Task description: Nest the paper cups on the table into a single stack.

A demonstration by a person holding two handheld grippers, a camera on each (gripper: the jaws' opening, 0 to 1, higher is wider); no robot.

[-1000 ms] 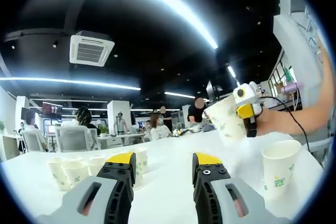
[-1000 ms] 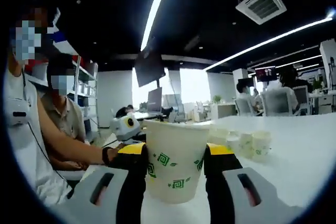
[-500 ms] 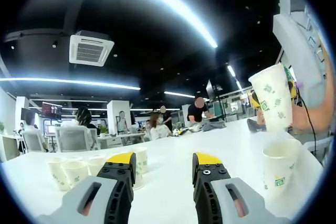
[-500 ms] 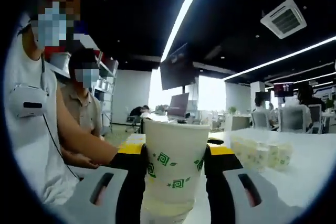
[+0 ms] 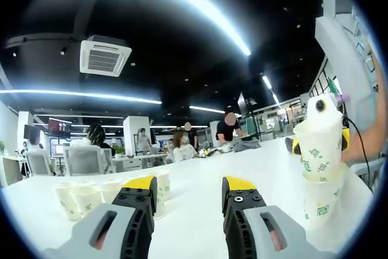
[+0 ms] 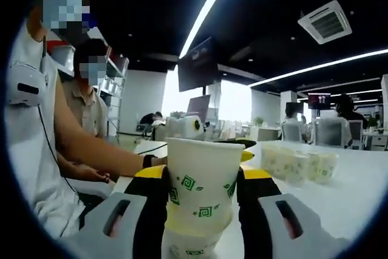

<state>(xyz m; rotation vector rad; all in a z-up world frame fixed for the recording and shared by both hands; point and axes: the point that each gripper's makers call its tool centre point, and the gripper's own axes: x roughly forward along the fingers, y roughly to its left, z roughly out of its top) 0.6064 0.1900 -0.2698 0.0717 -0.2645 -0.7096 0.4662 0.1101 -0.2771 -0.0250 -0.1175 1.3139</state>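
My right gripper (image 6: 202, 180) is shut on a white paper cup (image 6: 201, 183) printed with green marks. This cup sits partly down inside a second cup (image 6: 189, 245) that stands on the white table (image 6: 357, 180). In the left gripper view the same pair shows at the right: the held cup (image 5: 319, 148) in the cup below (image 5: 321, 201), with the right gripper (image 5: 321, 141) around it. My left gripper (image 5: 188, 187) is open over the table (image 5: 200, 210), nothing between its jaws. Several loose cups (image 5: 79, 197) stand at the left, and appear again as a cluster of cups (image 6: 300, 165).
A person's arm (image 6: 97, 150) reaches in beside the held cup, and another person sits behind. People at desks (image 5: 182, 148) and office chairs (image 5: 85, 161) lie beyond the table's far edge.
The right gripper carried its cup across to the standing cup at the table's right and lowered it into that cup's mouth. The left gripper stayed still and open.
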